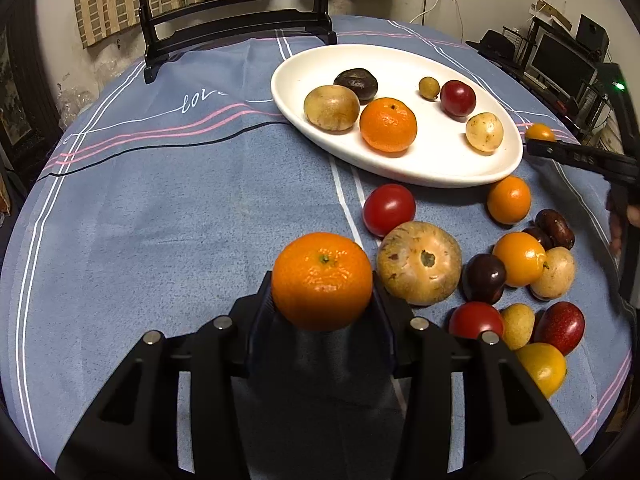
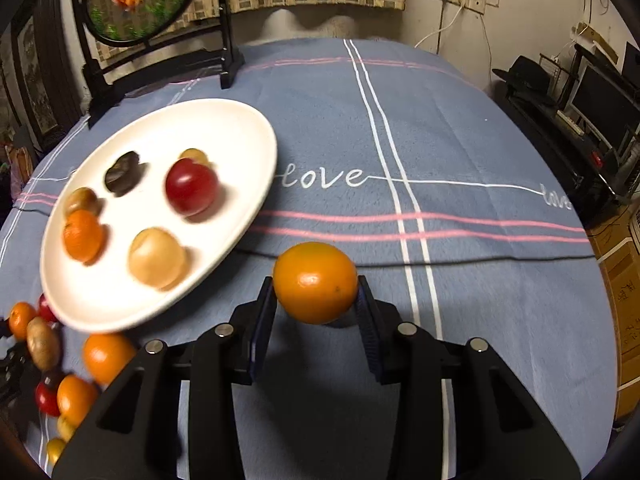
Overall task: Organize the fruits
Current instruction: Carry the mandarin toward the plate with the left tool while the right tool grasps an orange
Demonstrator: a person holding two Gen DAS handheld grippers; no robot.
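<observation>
My left gripper (image 1: 322, 292) is shut on a mandarin (image 1: 322, 280) and holds it above the blue cloth, short of the white oval plate (image 1: 304, 64). The plate holds several fruits, among them another mandarin (image 1: 388, 124) and a red plum (image 1: 458, 98). My right gripper (image 2: 316, 292) is shut on a smooth orange fruit (image 2: 316, 282) to the right of the plate (image 2: 248, 128). In the left wrist view the right gripper's finger (image 1: 580, 156) and its orange fruit (image 1: 540, 133) show past the plate's right end.
A pile of loose fruit lies on the cloth to my left gripper's right: a red tomato (image 1: 389, 209), a large tan fruit (image 1: 419, 262), orange, dark and yellow ones. A black-framed round screen (image 1: 236, 12) stands at the table's back. Shelves with a monitor (image 2: 608, 104) stand right.
</observation>
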